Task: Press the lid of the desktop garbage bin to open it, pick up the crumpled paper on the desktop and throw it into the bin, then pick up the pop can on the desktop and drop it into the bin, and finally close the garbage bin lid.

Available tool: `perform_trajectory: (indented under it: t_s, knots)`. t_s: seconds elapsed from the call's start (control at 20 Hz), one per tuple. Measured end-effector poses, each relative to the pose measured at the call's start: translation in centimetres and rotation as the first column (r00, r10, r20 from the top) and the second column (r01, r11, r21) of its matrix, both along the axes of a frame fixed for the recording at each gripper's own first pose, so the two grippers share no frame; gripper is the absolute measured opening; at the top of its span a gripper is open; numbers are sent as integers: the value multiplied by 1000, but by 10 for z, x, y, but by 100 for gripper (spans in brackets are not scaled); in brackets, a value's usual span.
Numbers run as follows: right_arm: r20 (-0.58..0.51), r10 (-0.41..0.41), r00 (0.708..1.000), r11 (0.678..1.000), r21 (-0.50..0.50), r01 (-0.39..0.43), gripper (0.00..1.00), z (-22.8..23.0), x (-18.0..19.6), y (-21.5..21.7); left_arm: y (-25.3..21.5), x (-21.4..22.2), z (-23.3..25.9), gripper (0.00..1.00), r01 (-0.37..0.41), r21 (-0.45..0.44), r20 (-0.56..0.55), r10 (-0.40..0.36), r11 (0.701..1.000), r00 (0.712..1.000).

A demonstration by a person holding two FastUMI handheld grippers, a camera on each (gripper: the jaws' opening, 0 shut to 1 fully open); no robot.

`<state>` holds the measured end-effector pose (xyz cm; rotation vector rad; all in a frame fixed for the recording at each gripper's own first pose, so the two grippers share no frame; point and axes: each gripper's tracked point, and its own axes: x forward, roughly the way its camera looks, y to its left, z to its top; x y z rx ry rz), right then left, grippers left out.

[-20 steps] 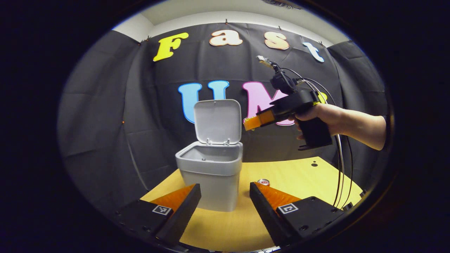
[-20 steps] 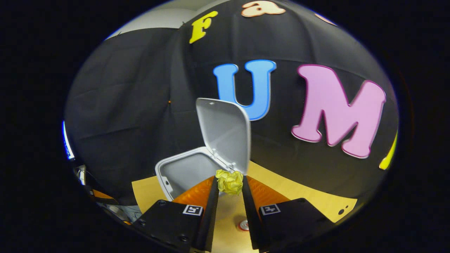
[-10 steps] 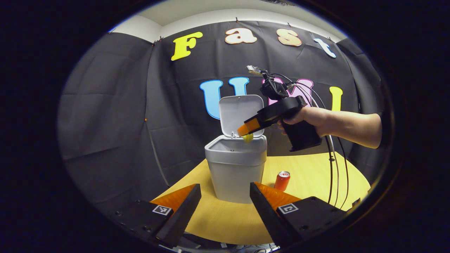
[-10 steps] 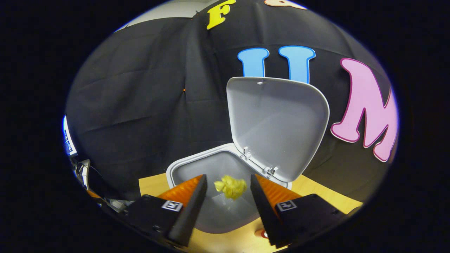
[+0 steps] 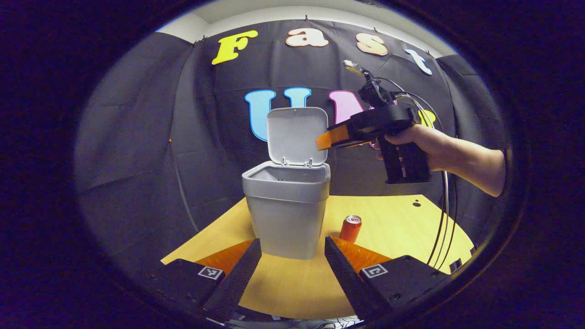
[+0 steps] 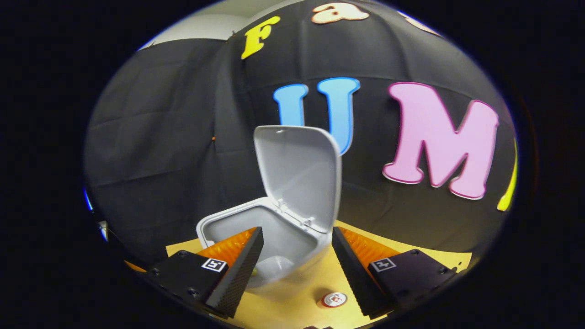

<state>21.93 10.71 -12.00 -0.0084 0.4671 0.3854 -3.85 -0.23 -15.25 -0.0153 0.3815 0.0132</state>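
Left gripper view: the left gripper [image 5: 292, 260] hovers low over the table [image 5: 402, 224], jaws spread wide, nothing between them. Ahead of it stands the garbage bin [image 5: 287, 210], its lid [image 5: 297, 135] swung up and standing near upright on the rear hinge. Just right of the bin's base, on the table, the pop can [image 5: 350, 228] stands upright, close to the bin but apart from it. Further right and well above, a hand [image 5: 422, 144] holds the right gripper [image 5: 322, 141], its fingers pointing toward the raised lid; nothing shows at their tips.

Right gripper view: the right gripper [image 6: 297, 256] is released, jaws apart and empty, looking down over the bin [image 6: 237, 228] mouth. A small yellowish fleck low inside the bin, beside the left finger, may be the crumpled paper [image 6: 254, 273]; too little of it shows to be sure. The can top [image 6: 334, 299] sits below, between the fingers, on the table [image 6: 292, 310].

Judgement: paper step looks done; the can is next. Keep the jaws wide, drop straight down beside the bin, clear of its wall and lid. Close across the can's middle, on the round side, squarely, so it doesn't roll or tip. Thin metal likely dents, so a firm but modest squeeze. Lift upright above the rim before moving across, and avoid knocking the lid.
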Motion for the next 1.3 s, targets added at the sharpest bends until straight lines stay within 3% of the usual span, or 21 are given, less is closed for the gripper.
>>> perform_trajectory:
  t_s: [0.25,0.55,0.7,0.9,1.0,1.3]
  knots:
    - [119,-176,977,979,-85,186,98,8,-33,-93,-51,37,-52,95,173,-18,-37,-174,985,984]
    - [203,-358,911,907,-155,391,97,9,-107,-205,-119,90,-116,95,334,-37,-59,-336,942,940]
    - [235,-428,873,865,-175,471,97,7,-140,-244,-142,123,-150,95,344,-52,-72,-347,938,935]
    - [208,-492,845,816,-229,531,97,-18,-172,-278,-161,163,-191,95,334,-18,-94,-334,942,938]
    - [166,-520,838,808,-225,545,98,-34,-193,-283,-165,182,-205,95,326,1,-96,-324,945,941]
    - [81,-540,838,802,-252,541,97,-74,-207,-293,-176,219,-231,95,342,30,-95,-338,939,936]
